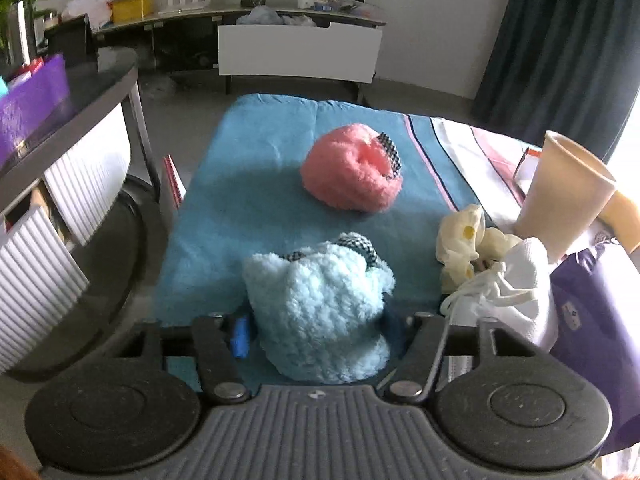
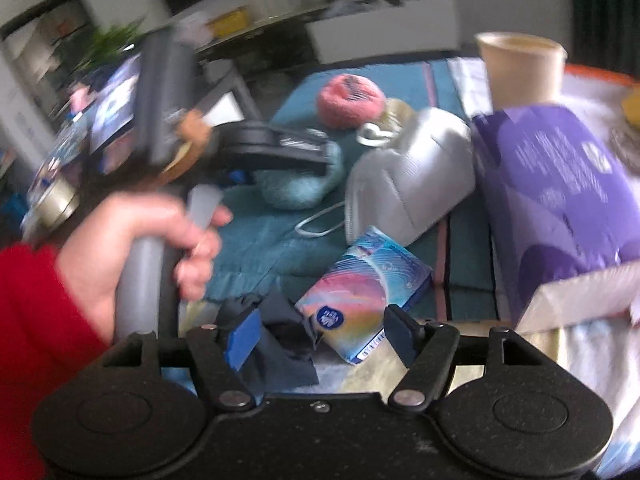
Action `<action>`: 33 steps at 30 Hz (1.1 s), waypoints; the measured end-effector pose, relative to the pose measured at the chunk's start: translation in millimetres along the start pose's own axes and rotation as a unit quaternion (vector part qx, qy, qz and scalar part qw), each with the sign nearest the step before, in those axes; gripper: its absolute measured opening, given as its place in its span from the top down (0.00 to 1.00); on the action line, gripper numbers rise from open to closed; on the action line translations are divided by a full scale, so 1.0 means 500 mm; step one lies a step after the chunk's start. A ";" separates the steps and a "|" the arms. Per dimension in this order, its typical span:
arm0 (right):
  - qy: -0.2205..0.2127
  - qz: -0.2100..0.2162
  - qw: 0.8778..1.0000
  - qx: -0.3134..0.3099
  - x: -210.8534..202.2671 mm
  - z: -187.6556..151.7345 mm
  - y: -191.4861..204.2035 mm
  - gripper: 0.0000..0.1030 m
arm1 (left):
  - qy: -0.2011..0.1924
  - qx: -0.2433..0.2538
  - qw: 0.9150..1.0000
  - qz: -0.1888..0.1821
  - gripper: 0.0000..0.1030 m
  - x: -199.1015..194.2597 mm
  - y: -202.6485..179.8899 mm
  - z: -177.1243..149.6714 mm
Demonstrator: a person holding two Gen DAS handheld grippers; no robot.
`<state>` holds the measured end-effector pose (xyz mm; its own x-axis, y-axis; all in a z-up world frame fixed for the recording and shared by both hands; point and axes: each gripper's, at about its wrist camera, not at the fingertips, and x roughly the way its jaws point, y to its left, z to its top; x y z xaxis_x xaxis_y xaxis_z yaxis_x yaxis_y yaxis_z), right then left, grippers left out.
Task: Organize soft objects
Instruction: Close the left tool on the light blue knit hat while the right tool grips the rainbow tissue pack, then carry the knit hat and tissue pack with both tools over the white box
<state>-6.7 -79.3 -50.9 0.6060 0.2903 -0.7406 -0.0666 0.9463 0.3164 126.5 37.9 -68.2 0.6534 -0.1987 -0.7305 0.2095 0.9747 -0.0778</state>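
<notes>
Two plush toys (image 1: pixel 320 312) on towel (image 1: pixel 248 184), one behind, cup (image 1: pixel 564 192) right.
</notes>
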 end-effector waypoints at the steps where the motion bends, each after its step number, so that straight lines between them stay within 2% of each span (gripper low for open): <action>1: -0.001 -0.004 1.000 0.013 0.008 0.004 0.000 0.19 | 0.001 -0.005 1.000 -0.009 0.49 0.000 0.004 -0.003; 4: -0.012 -0.012 0.999 0.037 0.023 0.014 0.004 0.16 | -0.009 -0.008 1.000 -0.018 0.51 -0.017 0.012 -0.012; 6: 0.000 -0.023 0.999 0.044 0.044 0.022 0.010 0.13 | -0.013 -0.019 0.999 -0.022 0.52 -0.034 0.022 -0.013; 11: 0.004 -0.063 0.997 0.046 0.087 0.031 0.021 0.13 | -0.025 -0.024 0.999 -0.007 0.52 -0.081 0.036 -0.022; 13: 0.000 -0.075 0.997 0.020 0.093 0.035 0.027 0.19 | -0.029 -0.036 0.999 0.002 0.52 -0.100 0.047 -0.030; 14: 0.001 -0.082 0.997 0.011 0.096 0.036 0.027 0.26 | -0.029 -0.042 0.999 0.003 0.52 -0.097 0.049 -0.029; 15: -0.002 -0.083 0.997 0.006 0.093 0.035 0.025 0.31 | -0.028 -0.049 0.998 0.001 0.53 -0.105 0.054 -0.035; 18: -0.015 -0.082 0.997 -0.001 0.068 0.033 0.024 0.36 | -0.032 -0.054 0.998 -0.003 0.55 -0.120 0.057 -0.046; 28: -0.095 -0.060 0.991 -0.069 -0.049 0.066 0.032 0.36 | -0.063 -0.071 0.995 -0.018 0.55 -0.187 0.037 -0.058; 33: -0.105 -0.047 0.990 -0.087 -0.090 0.088 0.018 0.36 | -0.079 -0.075 0.994 -0.013 0.55 -0.229 0.014 -0.054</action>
<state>0.1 -90.2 11.4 0.7658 0.1805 -0.6172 -0.1264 0.9833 0.1308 33.3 70.1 -3.4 0.7584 -0.2260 -0.6114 0.1243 0.9709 -0.2047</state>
